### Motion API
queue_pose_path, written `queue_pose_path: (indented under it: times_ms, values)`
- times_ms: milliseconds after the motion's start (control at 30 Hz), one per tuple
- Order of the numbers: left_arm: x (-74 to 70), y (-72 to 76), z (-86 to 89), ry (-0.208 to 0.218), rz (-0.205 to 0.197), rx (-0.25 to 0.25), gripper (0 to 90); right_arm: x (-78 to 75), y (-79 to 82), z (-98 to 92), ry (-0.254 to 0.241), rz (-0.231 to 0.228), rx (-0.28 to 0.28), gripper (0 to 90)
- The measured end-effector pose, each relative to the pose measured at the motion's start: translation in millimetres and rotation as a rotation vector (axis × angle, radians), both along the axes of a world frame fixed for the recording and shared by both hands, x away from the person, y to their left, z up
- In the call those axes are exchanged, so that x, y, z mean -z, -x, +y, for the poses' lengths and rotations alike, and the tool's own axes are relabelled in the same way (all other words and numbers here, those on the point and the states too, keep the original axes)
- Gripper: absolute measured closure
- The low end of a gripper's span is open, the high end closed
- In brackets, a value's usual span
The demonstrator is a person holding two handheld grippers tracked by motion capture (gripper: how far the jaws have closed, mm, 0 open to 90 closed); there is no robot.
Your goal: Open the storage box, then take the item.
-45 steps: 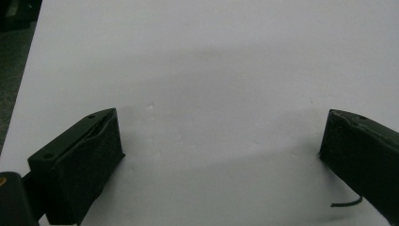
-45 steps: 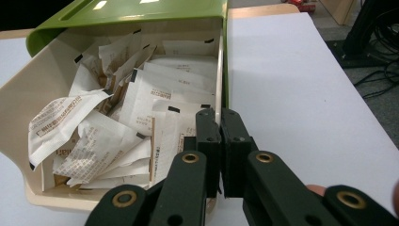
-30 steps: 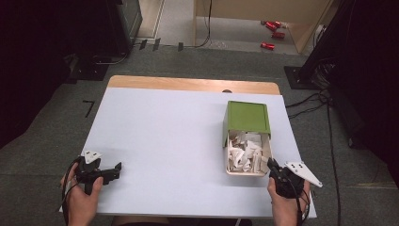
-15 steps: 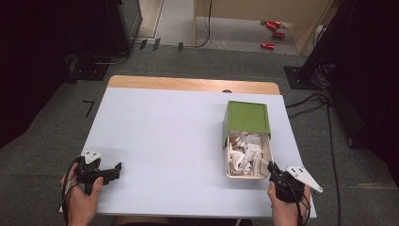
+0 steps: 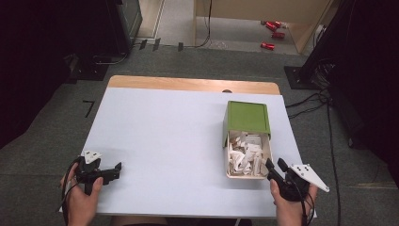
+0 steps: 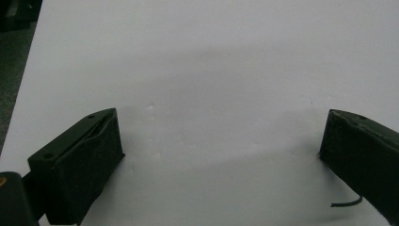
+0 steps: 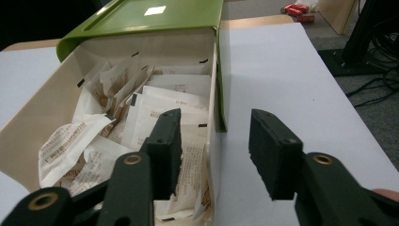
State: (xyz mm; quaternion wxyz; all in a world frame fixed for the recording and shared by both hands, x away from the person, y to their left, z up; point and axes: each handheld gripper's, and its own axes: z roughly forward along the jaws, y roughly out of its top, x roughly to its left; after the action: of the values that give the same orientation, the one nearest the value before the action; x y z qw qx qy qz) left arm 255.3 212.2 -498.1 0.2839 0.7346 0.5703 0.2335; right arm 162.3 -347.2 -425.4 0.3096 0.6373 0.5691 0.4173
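Straddling the box wall with my right gripper [image 5: 274,165], jaws open and holding nothing.

I see the cream box [image 5: 248,157] of paper sachets [image 7: 155,117] at the right side of the desk [image 5: 179,132], its green lid [image 5: 248,117] slid back over the far half, so the near half is open for reaching. In the right gripper view one jaw stands inside the box above the sachets and the other outside the right wall (probably to grip that wall). My left gripper [image 5: 115,170] rests near the left front corner, well apart, jaws wide and empty, I think only waiting.
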Motion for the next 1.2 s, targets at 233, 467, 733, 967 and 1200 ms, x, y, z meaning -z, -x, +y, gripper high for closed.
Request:
queue_pose_path:
  times_ms: [233, 467, 733, 967, 1200]
  values:
    - [0.0, -0.1, -0.1, 0.000, 0.001, 0.000, 0.0, -11.7, 1.3, 0.5, -0.008, -0.025, -0.008, 48.0]
    - [0.0, 0.0, 0.0, 0.000, 0.000, 0.000, 0.0, -20.8, -1.9, 8.4, -0.009, -0.042, -0.042, 46.5]
    - [0.0, 0.0, -0.1, 0.000, 0.000, 0.000, 0.0, -27.8, -3.5, 15.9, -0.012, -0.061, -0.065, 46.0]
    - [0.0, 0.0, -0.1, 0.000, 0.000, 0.000, 0.0, -31.1, -4.0, 22.9, -0.015, -0.069, -0.081, 46.2]
    - [0.0, -0.1, -0.1, 0.000, 0.001, 0.000, 0.0, -25.4, -9.3, 37.9, -0.016, -0.054, -0.117, 47.8]
